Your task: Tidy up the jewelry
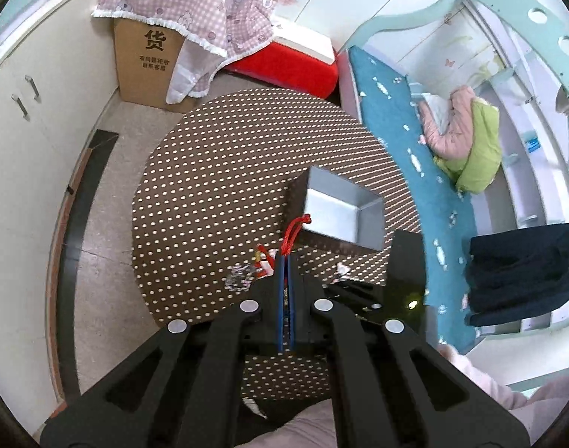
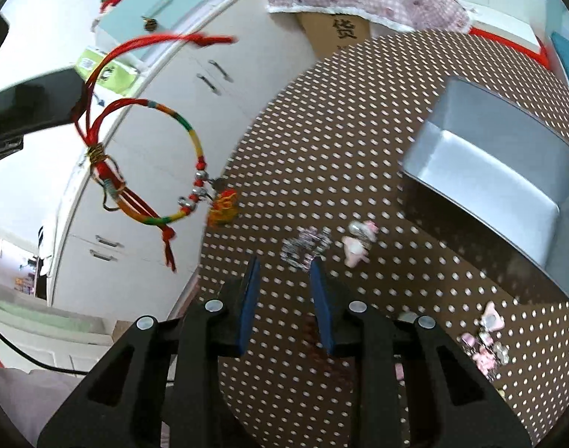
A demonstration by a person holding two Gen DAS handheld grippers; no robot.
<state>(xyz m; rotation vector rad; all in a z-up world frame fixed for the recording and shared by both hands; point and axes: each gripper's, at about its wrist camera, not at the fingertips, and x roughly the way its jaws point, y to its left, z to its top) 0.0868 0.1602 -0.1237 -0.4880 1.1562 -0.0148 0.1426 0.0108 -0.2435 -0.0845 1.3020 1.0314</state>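
So the left gripper (image 1: 286, 257) pinches the bracelet (image 2: 150, 164) cord: light, floppy, swingy. Right gripper (image 2: 284, 272) half-spread, empty.

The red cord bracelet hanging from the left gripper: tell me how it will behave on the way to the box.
The red cord bracelet probably sways: it dangles from the shut left gripper by thin cord alone. It looks floppy, so its loop may sag or snag on the grey box rim. The charm likely pulls that side lowest.

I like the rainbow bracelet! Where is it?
In the right wrist view the bracelet dangles at left from the left gripper, above the table edge.
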